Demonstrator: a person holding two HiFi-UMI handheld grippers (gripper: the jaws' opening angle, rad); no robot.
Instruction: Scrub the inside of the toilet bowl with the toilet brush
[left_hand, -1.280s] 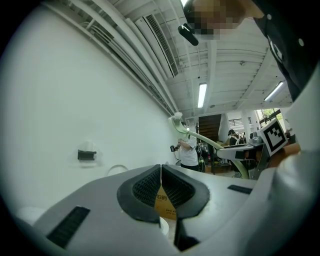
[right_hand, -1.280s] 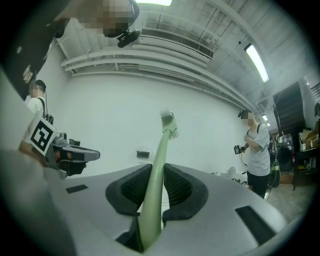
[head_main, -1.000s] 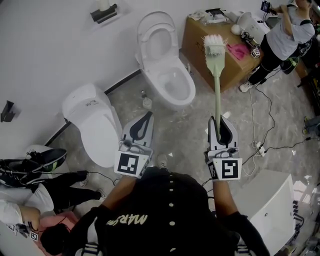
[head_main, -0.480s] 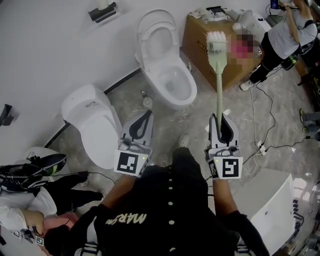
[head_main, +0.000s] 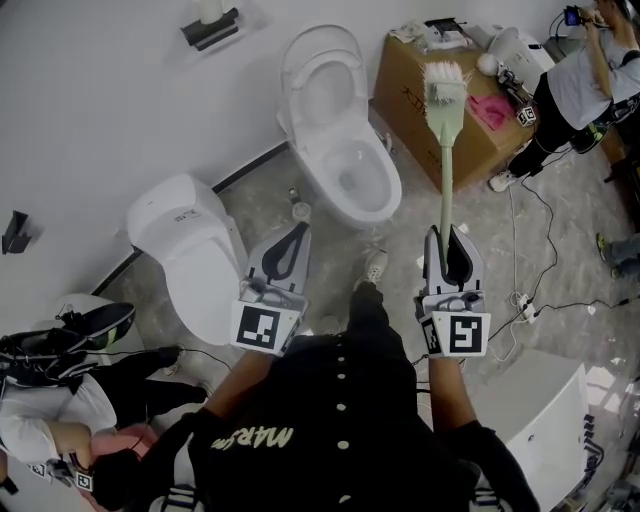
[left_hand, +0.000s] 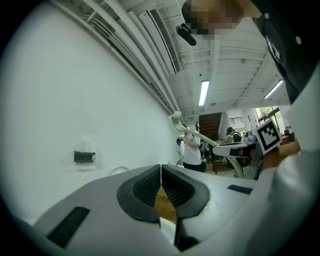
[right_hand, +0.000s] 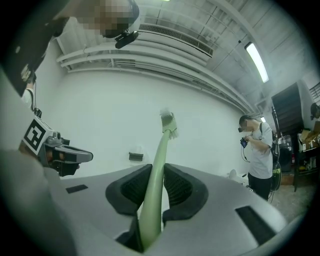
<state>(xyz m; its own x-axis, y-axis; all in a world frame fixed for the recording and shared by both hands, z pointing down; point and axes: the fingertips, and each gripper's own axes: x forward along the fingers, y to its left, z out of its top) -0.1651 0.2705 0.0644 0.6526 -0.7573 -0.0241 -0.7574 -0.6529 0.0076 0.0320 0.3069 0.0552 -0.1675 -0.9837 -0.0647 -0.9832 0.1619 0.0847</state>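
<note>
Both jaws closed: right gripper (head_main: 446, 236) clamps toilet brush (head_main: 445, 160), left gripper (head_main: 297, 230) empty. Tip bristles down into toilet bowl (head_main: 391, 193), upper centre.

Legible: pale lettering on the person's black top (head_main: 255, 437), seen upside down, starts "MAR"; the rest is unclear. Dark print on the side of the cardboard box (head_main: 410, 115) and a small mark on the lid of the closed toilet (head_main: 182, 214) are too small to read. Cubes on the left claw (head_main: 297, 230) and right claw (head_main: 447, 232) carry black-and-white square code markers, no letters.
</note>
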